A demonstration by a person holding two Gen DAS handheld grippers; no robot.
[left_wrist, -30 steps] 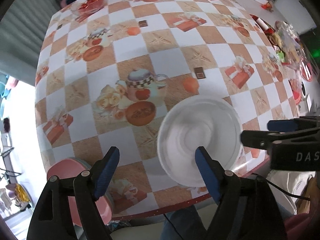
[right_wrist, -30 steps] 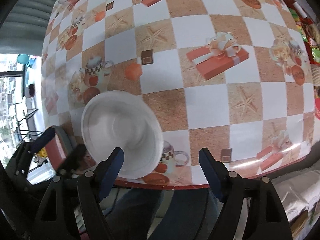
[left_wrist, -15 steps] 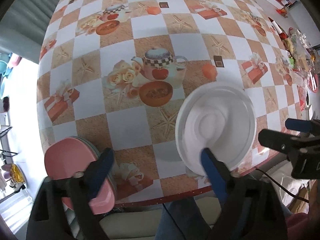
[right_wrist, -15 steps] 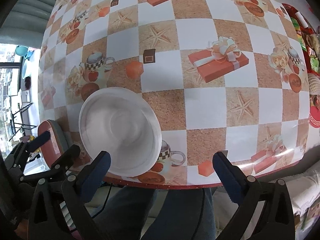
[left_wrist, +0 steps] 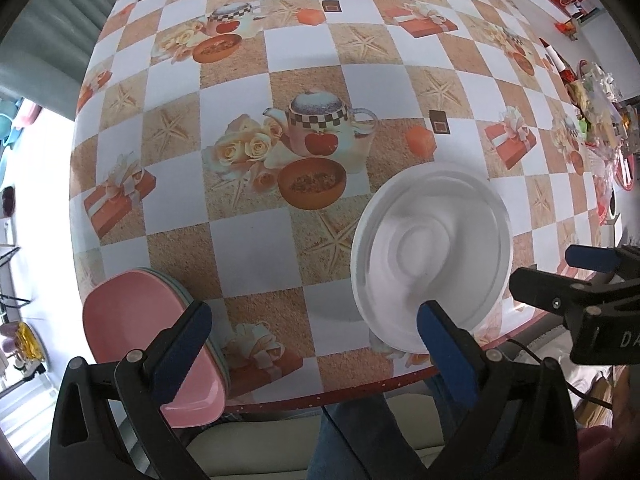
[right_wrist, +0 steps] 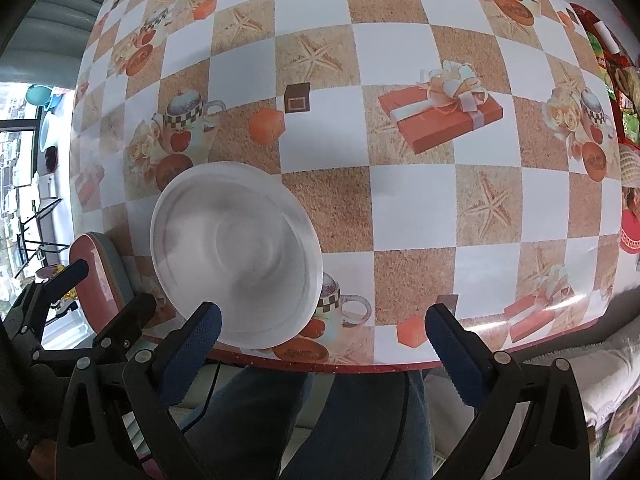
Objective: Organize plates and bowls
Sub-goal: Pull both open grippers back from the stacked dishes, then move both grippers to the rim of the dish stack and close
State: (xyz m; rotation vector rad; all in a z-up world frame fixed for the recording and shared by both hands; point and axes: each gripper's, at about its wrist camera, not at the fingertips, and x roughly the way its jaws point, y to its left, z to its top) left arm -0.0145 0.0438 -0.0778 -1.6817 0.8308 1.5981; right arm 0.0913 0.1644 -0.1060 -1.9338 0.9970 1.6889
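Nearby, pink plates [left_wrist: 148, 340] flank the white plate [left_wrist: 432, 252].

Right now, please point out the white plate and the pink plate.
white plate [left_wrist: 430, 254]: left wrist view, centre of its inside.
pink plate [left_wrist: 132, 316]: left wrist view, flat top of the stack's upper plate.

White round plate [left_wrist: 432, 256] flat near the table's 6 o'clock edge, pink plate stack [left_wrist: 140, 332] at its 9 o'clock

The left gripper [left_wrist: 310, 346] had black arms, blue pads, silver screws; the right gripper [right_wrist: 324, 346] matched; the person's trousers [right_wrist: 352, 420] were blue.
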